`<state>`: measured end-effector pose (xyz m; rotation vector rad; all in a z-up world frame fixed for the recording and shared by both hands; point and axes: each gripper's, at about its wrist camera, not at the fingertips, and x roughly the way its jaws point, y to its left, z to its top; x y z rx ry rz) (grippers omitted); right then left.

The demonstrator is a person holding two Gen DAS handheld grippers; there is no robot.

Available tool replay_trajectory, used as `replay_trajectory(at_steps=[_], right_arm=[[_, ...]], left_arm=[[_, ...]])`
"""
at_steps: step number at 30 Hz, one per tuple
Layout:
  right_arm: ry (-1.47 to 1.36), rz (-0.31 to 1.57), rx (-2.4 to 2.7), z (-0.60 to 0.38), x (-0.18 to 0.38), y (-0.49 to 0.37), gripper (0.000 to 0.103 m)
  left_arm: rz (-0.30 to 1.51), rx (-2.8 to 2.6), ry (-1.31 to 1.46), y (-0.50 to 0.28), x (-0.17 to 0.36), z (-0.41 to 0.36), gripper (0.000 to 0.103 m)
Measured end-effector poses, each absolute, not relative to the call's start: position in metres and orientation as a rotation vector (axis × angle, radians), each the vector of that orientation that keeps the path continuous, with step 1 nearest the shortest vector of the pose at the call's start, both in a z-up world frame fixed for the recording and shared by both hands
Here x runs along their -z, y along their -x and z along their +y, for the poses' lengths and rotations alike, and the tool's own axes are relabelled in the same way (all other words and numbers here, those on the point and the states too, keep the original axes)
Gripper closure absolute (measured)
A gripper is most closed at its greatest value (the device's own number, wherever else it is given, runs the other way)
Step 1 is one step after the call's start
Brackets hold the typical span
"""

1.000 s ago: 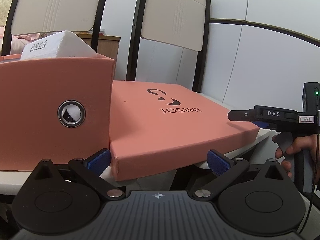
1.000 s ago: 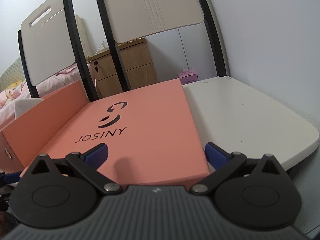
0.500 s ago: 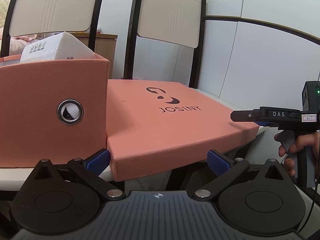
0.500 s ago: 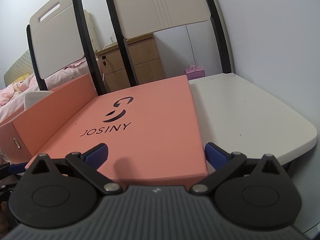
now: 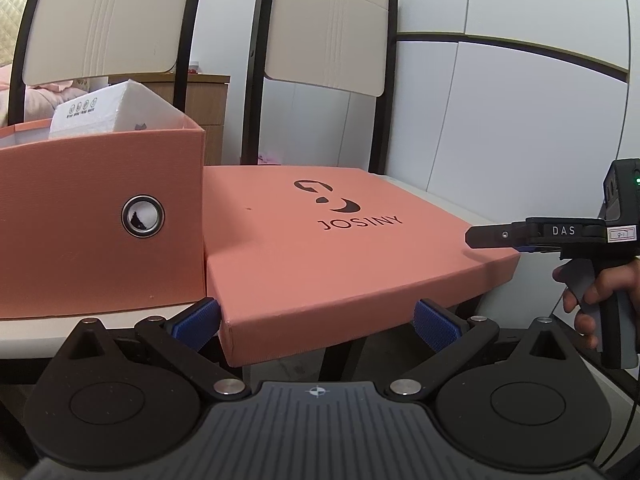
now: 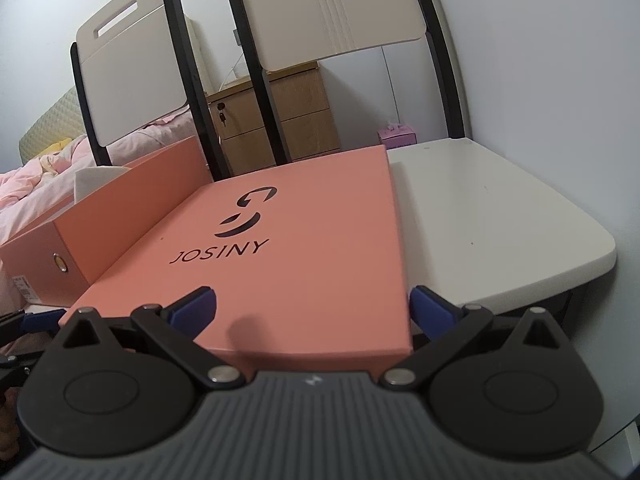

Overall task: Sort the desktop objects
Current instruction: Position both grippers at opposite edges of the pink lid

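Left wrist view: the left tool (image 5: 316, 316) is held released, its pads flanking the lid (image 5: 320, 248) at the tabletop (image 6: 500, 220) front edge.
Right tool (image 6: 312, 306): released, astride the lid's corner.
Box (image 5: 80, 220): just beside the lid.
Advice: both tools should be closed evenly.

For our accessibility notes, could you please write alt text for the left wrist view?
A flat salmon-pink cardboard lid printed JOSINY lies on a white table, its near corner between the open left tongs. A deeper matching pink box stands at its left, holding a white carton. The right tongs hover at the lid's right corner.
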<state>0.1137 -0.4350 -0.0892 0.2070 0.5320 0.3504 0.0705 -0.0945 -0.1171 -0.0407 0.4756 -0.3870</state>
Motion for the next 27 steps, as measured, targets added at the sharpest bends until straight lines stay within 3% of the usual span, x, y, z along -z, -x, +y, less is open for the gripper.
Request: replay_trajectory(at_steps=[27], right_arm=[[-0.155, 0.548, -0.386, -0.438, 0.084, -0.094, 0.000]], left_arm=[[0.489, 0.411, 0.040, -0.059, 0.118, -0.092, 0.000]])
